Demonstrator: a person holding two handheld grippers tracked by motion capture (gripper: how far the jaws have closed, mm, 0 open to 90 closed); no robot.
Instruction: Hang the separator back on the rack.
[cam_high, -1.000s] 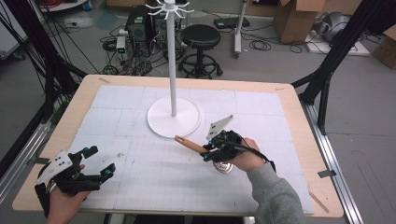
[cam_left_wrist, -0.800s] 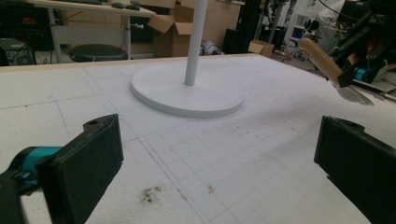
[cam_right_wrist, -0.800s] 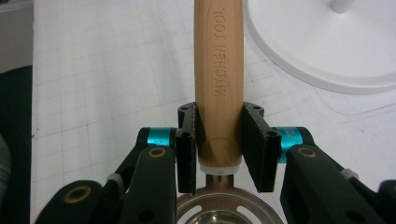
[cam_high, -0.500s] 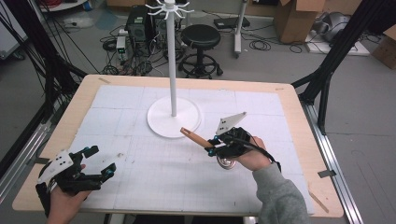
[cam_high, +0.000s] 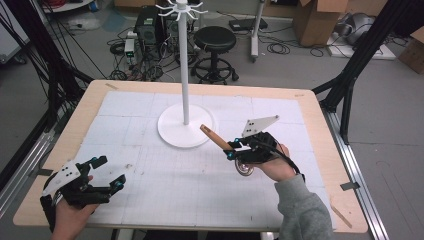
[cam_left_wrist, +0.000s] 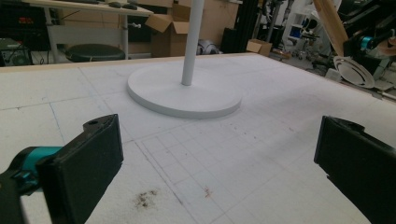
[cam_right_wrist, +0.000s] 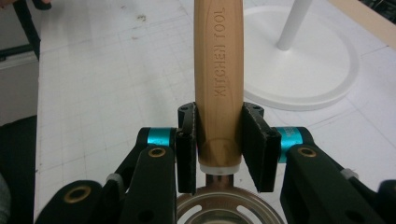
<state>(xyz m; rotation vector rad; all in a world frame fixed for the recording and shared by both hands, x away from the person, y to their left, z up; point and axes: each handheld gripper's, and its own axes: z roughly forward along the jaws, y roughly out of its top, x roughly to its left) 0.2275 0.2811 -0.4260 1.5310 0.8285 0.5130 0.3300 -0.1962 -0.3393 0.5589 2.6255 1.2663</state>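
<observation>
A kitchen tool with a wooden handle (cam_high: 214, 136) and a round slotted metal head (cam_high: 245, 169) is held right of the mat's middle. My right gripper (cam_high: 235, 150) is shut on the handle (cam_right_wrist: 218, 56) just above the metal head (cam_right_wrist: 229, 205). The handle points toward the white stand base (cam_high: 185, 132). My left gripper (cam_high: 111, 172) rests at the near left of the table, open with nothing between its jaws. In the left gripper view, my left gripper (cam_left_wrist: 219, 163) has its pads wide apart over the mat. The tool's handle (cam_left_wrist: 330, 21) is at the upper right there.
A tall white pole (cam_high: 183, 65) with hooks at its top rises from the round base (cam_left_wrist: 184, 93) at mid-table. A white gridded mat (cam_high: 150, 185) covers the wooden table (cam_high: 320, 130). A stool, boxes and cables lie on the floor beyond.
My right gripper has lifted the tool and carried it slightly right and farther away, with the handle tip now nearer the stand base. My left gripper has stayed put.
</observation>
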